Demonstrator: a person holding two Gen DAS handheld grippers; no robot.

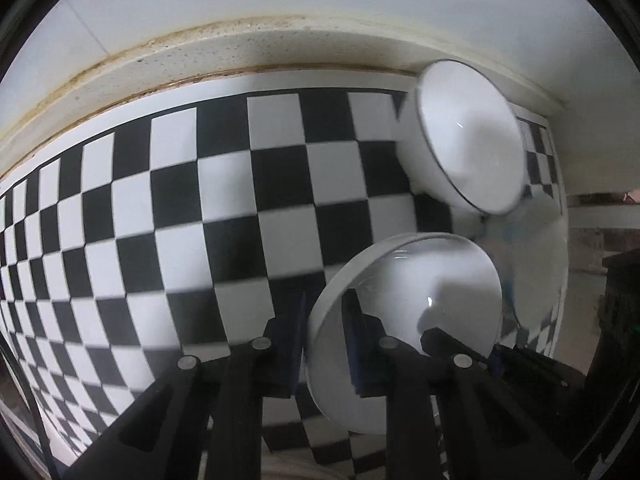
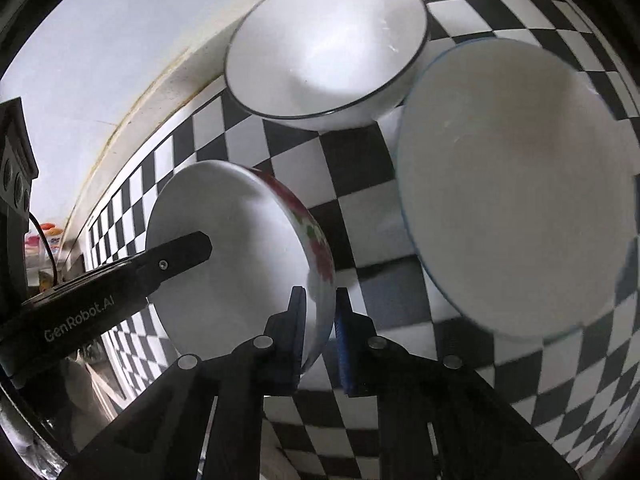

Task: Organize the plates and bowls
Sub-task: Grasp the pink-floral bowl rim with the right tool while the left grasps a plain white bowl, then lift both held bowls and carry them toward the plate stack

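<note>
From left to right, we saw the left gripper (image 1: 325, 332) and right gripper (image 2: 320, 332) both pinching the rim of the flowered bowl (image 2: 224, 256), with the black-rimmed bowl (image 2: 324, 52) beyond the fingertips and the plate (image 2: 516, 192) to their right, all on the checkered mat (image 1: 180, 208).

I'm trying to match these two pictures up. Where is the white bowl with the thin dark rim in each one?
Left wrist view: the dark-rimmed bowl is at the upper right, beyond the held bowl.
Right wrist view: the dark-rimmed bowl is at the top centre, above the held bowl.
Shared landmark: the black-and-white checked mat under both bowls.
</note>
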